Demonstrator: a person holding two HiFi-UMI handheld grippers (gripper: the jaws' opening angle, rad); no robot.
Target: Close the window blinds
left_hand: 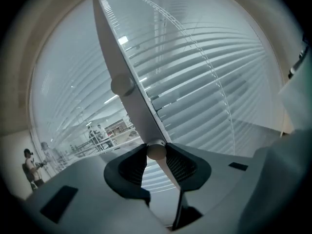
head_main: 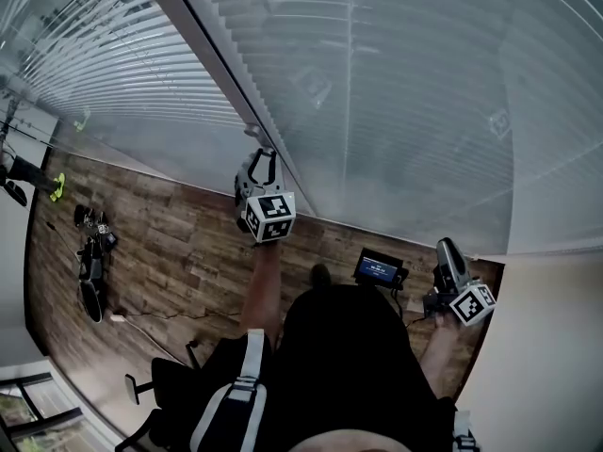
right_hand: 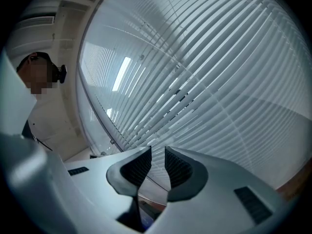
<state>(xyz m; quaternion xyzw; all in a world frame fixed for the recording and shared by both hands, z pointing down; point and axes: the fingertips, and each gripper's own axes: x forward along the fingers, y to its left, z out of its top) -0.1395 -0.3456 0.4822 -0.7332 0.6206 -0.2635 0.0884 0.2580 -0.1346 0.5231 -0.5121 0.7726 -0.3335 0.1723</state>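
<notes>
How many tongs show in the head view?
2. The left tongs up at the window frame, shut on the blind wand; right tongs low at right, empty. Neither is hidden.

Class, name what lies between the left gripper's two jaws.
The blinds' white wand, clamped in the left gripper; the left gripper view shows it.

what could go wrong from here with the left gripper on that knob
1. The left gripper is shut on the small round knob only at its tips, so a twist could make it slip off.
2. The slats are still partly open, so turning the knob the wrong way may open them further.
</notes>
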